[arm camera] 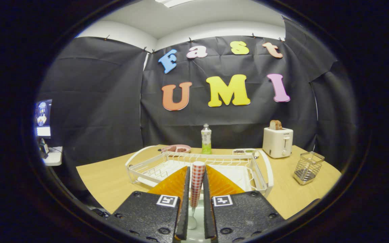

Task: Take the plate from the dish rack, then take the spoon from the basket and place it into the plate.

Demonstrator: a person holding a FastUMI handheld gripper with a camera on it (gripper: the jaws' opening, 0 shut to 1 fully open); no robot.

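Spoon [197,184]: held upright between the two fingers of the gripper [196,189] at lower centre of the frame, checked handle up, bowl hanging down. Both fingers press on the handle, so the jaws are pinched on the spoon.

Plate [194,216]: a pale surface is visible directly below the spoon bowl, between the finger bases at bottom centre. It is probably the plate, but too little shows to confirm this.

Dish rack [167,165]: just beyond the fingertips at centre frame, standing on the wooden table [106,182]. Wire basket [307,167]: at right of frame, well apart from the gripper, with a toaster [278,141] behind it.

Judged stage: spoon taken, placement into the plate pending.

Hazards:
- The grip is on a narrow tapered handle. A loose pinch may let the spoon slide or swing.
- Releasing from height may make the spoon bounce or roll off the plate.
- The plate edge is hidden, so a misaligned release could drop the spoon on the table or against the rack.
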